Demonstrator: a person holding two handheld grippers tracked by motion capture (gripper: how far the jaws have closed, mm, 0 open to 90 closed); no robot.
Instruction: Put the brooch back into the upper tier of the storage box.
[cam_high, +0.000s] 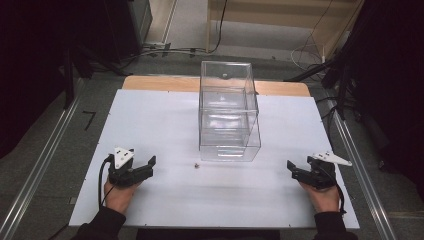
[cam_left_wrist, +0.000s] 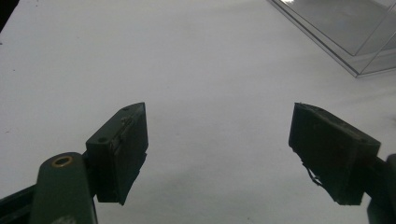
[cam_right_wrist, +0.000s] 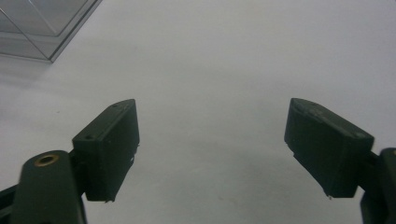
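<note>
Resting on matte white table (cam_high: 150, 125), clear box (cam_high: 227, 112) — grippers' jaws apart

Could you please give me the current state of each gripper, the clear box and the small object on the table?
Left gripper: open, holding nothing, low near the white table.
Right gripper: open, holding nothing, low near the table.
Clear box: upright at table centre, untouched; whether it has a lid I cannot tell.
Small object: lying loose on the table before the box, too small to identify.
</note>
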